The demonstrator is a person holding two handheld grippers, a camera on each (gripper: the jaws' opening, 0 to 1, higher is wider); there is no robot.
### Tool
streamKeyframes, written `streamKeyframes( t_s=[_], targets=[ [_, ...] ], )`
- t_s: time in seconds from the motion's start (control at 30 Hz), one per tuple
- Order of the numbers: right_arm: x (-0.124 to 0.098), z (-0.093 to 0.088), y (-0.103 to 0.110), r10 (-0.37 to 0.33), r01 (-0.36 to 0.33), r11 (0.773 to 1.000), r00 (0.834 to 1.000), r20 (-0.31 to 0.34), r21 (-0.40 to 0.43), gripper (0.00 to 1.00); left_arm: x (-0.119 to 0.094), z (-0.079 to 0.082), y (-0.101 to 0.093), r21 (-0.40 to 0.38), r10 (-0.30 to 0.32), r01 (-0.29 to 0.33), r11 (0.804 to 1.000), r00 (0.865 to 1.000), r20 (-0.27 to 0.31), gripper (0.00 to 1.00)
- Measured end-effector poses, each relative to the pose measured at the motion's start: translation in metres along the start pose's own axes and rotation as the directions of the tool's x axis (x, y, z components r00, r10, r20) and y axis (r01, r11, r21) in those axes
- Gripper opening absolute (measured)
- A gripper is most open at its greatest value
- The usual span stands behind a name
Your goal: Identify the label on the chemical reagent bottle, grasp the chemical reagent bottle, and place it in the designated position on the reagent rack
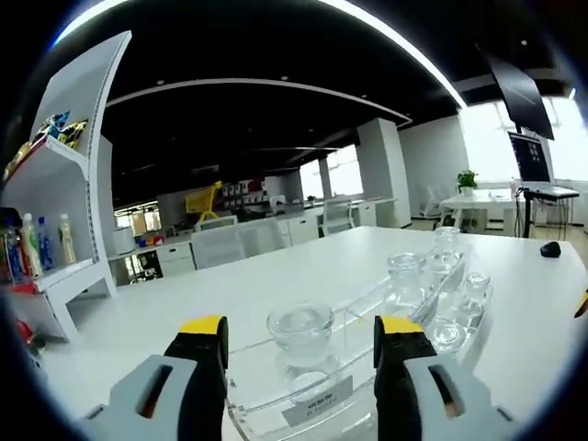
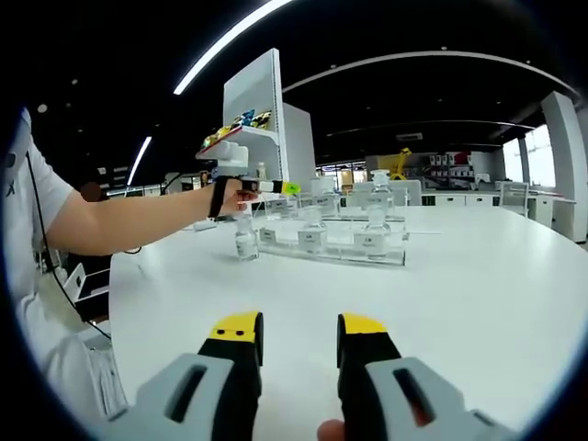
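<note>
Several clear glass reagent bottles [image 2: 372,230] already stand in the clear acrylic rack [image 1: 322,390]; one small bottle [image 2: 245,241] waits beside it on the white tabletop [image 2: 441,303] (the left gripper [image 1: 300,342] hovers wide above it, the right gripper [image 2: 296,333] empty, narrowly parted).

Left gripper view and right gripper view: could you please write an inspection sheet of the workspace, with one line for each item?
Surface: white table, bare around the rack.
Job's things: clear reagent rack with white labels and glass bottles; one bottle at its near end.
Clutter: small black object on the table.
Grippers: left gripper open, that bottle seen between its fingers; right gripper open over bare table.
Cables: dark leads below a monitor.
Surroundings: white shelf with drink bottles; open office with desks.
</note>
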State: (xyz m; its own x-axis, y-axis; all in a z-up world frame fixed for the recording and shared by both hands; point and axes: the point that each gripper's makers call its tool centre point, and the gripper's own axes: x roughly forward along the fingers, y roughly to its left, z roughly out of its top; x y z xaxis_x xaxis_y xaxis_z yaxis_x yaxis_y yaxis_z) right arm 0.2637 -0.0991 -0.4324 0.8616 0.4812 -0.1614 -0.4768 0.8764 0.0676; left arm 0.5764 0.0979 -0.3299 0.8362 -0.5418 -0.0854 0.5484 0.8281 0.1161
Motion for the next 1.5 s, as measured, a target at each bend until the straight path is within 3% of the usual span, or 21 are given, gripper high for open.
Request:
streamKeyframes(
  t_s=[0.13,0.4,0.47,0.67,0.83,1.0,1.2,1.3,1.5],
  targets=[
    [0.001,0.000,0.002,0.005,-0.005,1.000,1.000,0.001,0.000,0.30,-0.007,0.011,-0.004,0.009,-0.012,0.012,1.000,0.999,0.052,0.75],
    [-0.001,0.001,-0.003,-0.001,0.001,1.000,1.000,0.006,0.005,0.30,-0.021,0.028,-0.008,-0.020,-0.036,0.038,0.999,0.995,0.097,0.85],
    [-0.002,0.001,-0.005,-0.003,0.003,1.000,1.000,0.007,0.004,0.30,-0.028,0.038,-0.009,-0.022,-0.045,0.048,0.999,0.989,0.139,0.87],
    [-0.002,0.002,-0.010,-0.012,0.012,1.000,1.000,0.013,-0.002,0.30,-0.053,0.044,-0.006,-0.020,-0.020,0.024,1.000,0.985,0.172,0.95],
    [-0.002,0.006,-0.011,-0.009,0.010,1.000,1.000,0.020,-0.003,0.30,-0.071,0.033,-0.009,-0.031,-0.019,0.024,0.999,0.988,0.155,0.95],
    [-0.001,0.005,-0.009,-0.003,0.003,1.000,1.000,0.026,0.009,0.30,-0.086,0.019,-0.018,-0.076,-0.052,0.064,0.995,0.988,0.147,0.95],
    [-0.001,0.008,-0.009,-0.003,0.002,1.000,1.000,0.030,0.007,0.30,-0.096,-0.001,-0.025,-0.060,-0.075,0.083,0.995,0.990,0.123,0.95],
    [-0.001,0.008,-0.007,0.000,-0.001,1.000,1.000,0.028,0.002,0.30,-0.098,-0.010,-0.035,-0.074,-0.131,0.138,0.988,0.988,0.087,0.95],
    [-0.001,0.006,-0.005,0.003,-0.003,1.000,1.000,0.022,-0.001,0.30,-0.105,-0.015,-0.037,-0.022,-0.117,0.119,0.993,0.989,0.090,0.93]
  ],
)
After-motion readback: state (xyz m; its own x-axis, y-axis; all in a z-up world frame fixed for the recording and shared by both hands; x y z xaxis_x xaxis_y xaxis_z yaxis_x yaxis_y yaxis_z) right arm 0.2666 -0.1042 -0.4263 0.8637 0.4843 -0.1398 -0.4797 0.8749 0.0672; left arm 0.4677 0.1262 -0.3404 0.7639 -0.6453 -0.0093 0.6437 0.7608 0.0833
